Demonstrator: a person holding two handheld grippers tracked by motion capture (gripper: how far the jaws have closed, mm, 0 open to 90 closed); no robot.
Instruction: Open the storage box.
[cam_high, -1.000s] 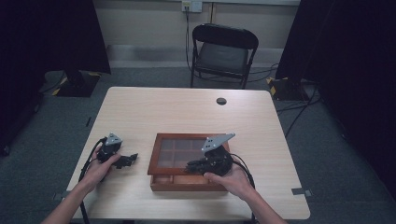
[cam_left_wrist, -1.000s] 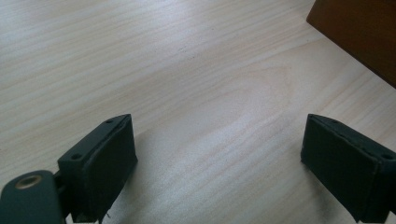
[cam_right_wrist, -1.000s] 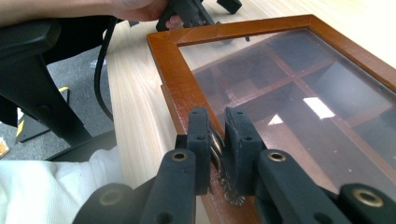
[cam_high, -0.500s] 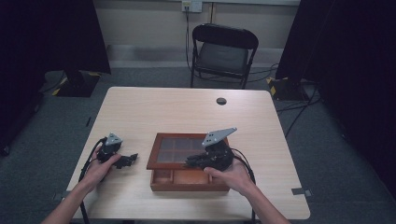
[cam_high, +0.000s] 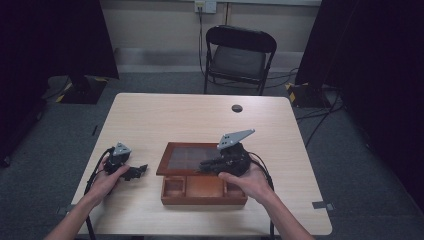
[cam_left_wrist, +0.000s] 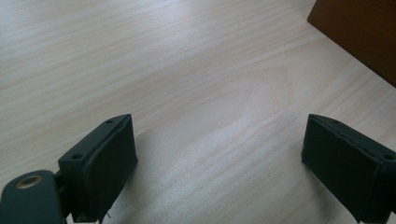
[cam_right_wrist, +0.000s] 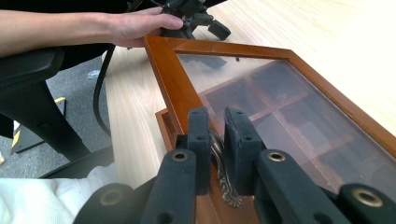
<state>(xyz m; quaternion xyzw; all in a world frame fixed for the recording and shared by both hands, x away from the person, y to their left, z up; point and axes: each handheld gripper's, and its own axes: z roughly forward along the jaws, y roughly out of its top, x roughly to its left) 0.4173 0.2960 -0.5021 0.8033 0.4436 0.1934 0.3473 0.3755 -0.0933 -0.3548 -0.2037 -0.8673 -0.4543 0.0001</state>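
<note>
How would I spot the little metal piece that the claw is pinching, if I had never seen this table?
Start at the pale wooden table and find the brown wooden box near its front edge, with its glass-paned lid tilted up. On the lid's front edge sits a small ornate metal handle, clamped in the right claw. It is the one metal fitting on the wood.

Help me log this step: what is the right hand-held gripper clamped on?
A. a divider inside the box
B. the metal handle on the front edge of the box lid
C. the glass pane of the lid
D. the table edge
B: the right hand-held gripper pinches the ornate metal handle on the glass-topped lid, raised off the wooden box.
</note>
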